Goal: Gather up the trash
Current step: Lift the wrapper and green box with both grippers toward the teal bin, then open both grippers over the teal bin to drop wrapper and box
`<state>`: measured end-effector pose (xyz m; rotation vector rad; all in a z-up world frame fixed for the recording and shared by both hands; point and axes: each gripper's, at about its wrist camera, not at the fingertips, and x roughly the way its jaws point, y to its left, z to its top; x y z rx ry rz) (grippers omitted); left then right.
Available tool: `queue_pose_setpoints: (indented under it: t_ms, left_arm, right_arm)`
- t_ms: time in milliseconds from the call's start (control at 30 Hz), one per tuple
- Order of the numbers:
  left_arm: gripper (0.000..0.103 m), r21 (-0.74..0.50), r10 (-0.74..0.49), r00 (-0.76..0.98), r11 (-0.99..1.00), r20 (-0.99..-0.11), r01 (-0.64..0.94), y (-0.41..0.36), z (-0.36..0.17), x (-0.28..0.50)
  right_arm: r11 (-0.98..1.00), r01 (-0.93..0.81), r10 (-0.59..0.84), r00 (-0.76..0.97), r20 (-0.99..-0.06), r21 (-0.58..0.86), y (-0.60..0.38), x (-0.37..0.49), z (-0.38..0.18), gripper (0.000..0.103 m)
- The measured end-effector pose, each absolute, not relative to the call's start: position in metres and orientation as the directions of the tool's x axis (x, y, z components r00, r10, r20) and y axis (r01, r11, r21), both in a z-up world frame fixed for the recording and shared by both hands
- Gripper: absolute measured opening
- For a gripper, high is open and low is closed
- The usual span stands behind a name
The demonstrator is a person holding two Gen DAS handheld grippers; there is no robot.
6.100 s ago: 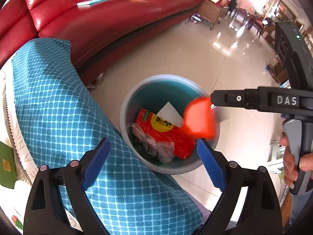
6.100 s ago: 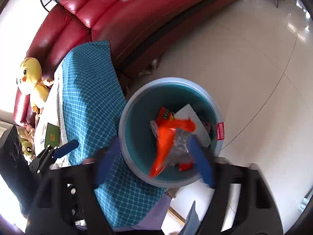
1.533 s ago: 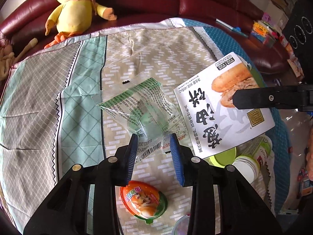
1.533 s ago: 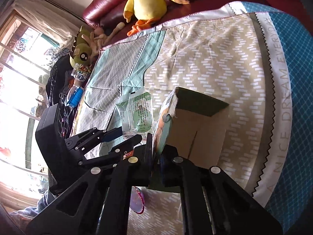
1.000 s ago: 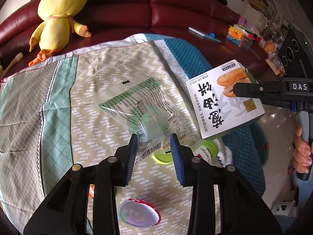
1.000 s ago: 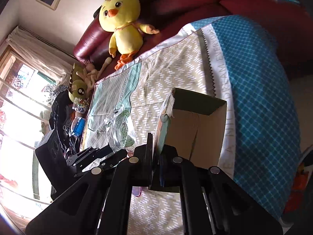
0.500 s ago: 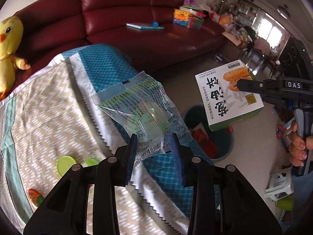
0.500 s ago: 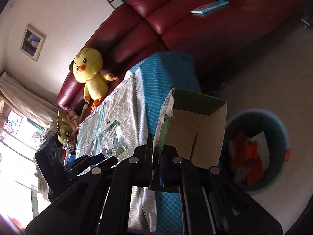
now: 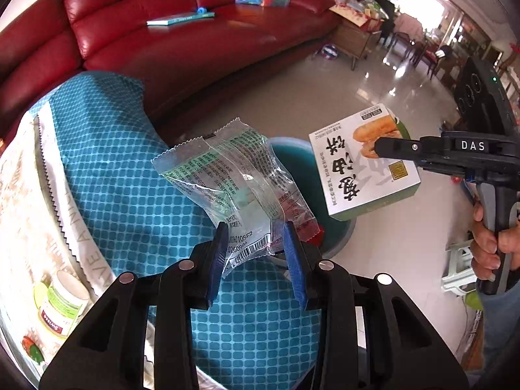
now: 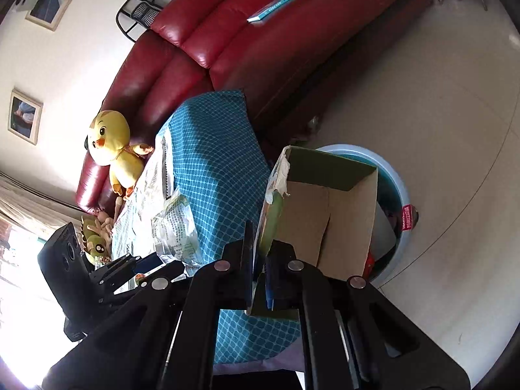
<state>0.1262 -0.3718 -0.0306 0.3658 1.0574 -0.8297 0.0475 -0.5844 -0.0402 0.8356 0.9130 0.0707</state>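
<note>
The left claw [image 9: 255,243] pinches a clear plastic wrapper [image 9: 227,175] by its barcode end, and the right claw [image 10: 260,266], pressed nearly together, grips one side wall of an empty food carton [image 10: 321,208]. Both pieces hang in the air by the edge of the cloth-covered worktop [image 9: 123,175], with the blue waste bin [image 10: 398,188] on the floor just beyond. To drop them cleanly, each should probably be carried until it sits squarely over the bin mouth before the claws let go (the wrapper is light and may drift). The wrapper's long axis runs up and away from the claw, leaning left. In the right wrist view, the carton's open mouth faces the camera and its far end points towards the bin.
</note>
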Motion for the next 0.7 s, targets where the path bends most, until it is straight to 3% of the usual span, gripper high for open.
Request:
queue_pose_setpoints:
  t_ms: [300,400,533,700]
  left_arm:
    - [0.036,-0.106,-0.371,0.199,0.659,-0.907,0.745,-0.387,-0.055,0.133]
    - [0.036,-0.113,-0.366,0.189,0.663,-0.911,0.740,-0.391,-0.061,0.138]
    - [0.036,-0.120,-0.357,0.172,0.664,-0.918,0.738,-0.398,-0.071,0.143]
    - [0.036,-0.121,-0.346,0.152,0.652,-0.926,0.749,-0.409,-0.081,0.146]
  right_arm:
    - [0.654,0.323,0.440,0.572,-0.692,0.684,-0.594,0.062,-0.087,0.013]
    - [0.662,0.342,0.415,0.573,-0.707,0.667,-0.599,0.062,-0.089,0.037]
    - [0.670,0.358,0.391,0.575,-0.719,0.650,-0.605,0.060,-0.091,0.041]
    - [0.672,0.383,0.369,0.569,-0.735,0.634,-0.612,0.055,-0.096,0.063]
